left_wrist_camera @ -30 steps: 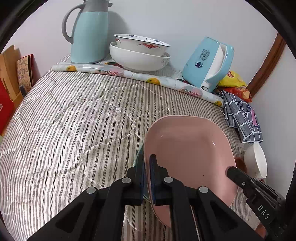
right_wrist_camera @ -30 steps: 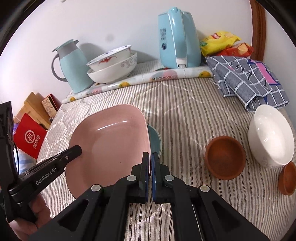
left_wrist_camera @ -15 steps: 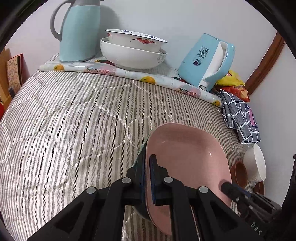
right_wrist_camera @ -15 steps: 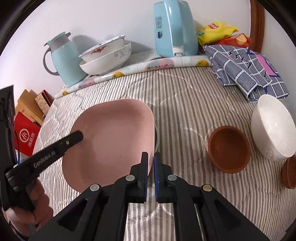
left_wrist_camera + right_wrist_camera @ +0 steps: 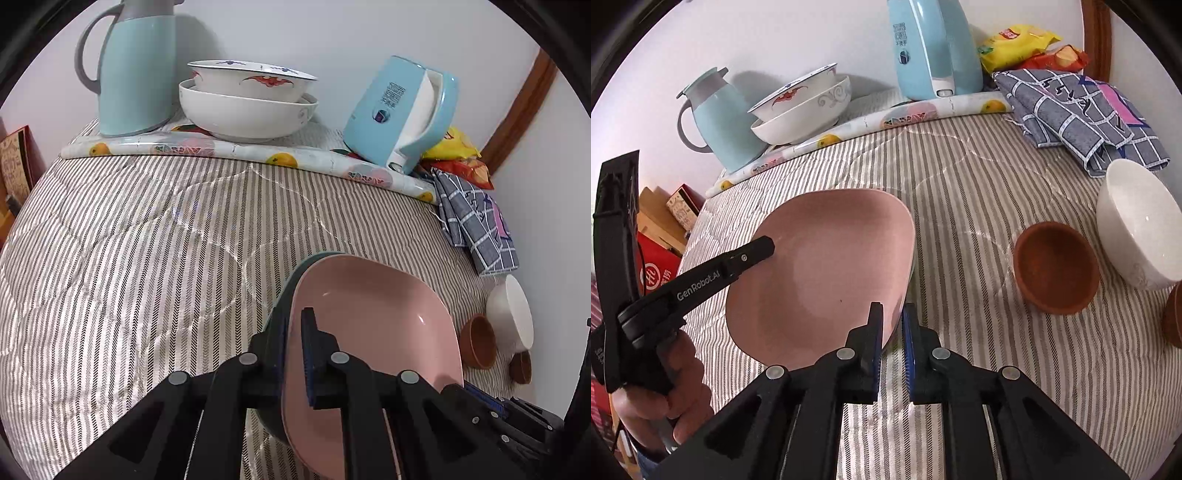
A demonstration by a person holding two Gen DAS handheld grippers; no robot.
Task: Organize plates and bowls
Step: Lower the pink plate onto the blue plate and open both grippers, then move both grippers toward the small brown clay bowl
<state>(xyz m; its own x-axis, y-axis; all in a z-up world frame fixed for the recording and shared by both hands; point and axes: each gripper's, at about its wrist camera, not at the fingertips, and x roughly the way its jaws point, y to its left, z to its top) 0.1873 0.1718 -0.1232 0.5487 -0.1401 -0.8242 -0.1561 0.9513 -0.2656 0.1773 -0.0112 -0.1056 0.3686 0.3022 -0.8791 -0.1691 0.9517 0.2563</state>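
Note:
A pink plate rests on a dark teal plate on the striped quilt; the pink plate also shows in the right wrist view. My left gripper is shut on the left rims of both plates. My right gripper straddles the pink plate's right rim with a small gap between its jaws. A brown bowl, a white bowl and a second brown bowl sit to the right. Two stacked white bowls stand at the back.
A light blue thermos jug and a blue kettle stand on a fruit-print mat by the wall. A checked cloth and snack bags lie at the back right. Boxes sit past the left edge.
The right gripper's jaws have parted slightly from the pink plate's rim. The plates have slid a little farther along the quilt with the left gripper still holding them.

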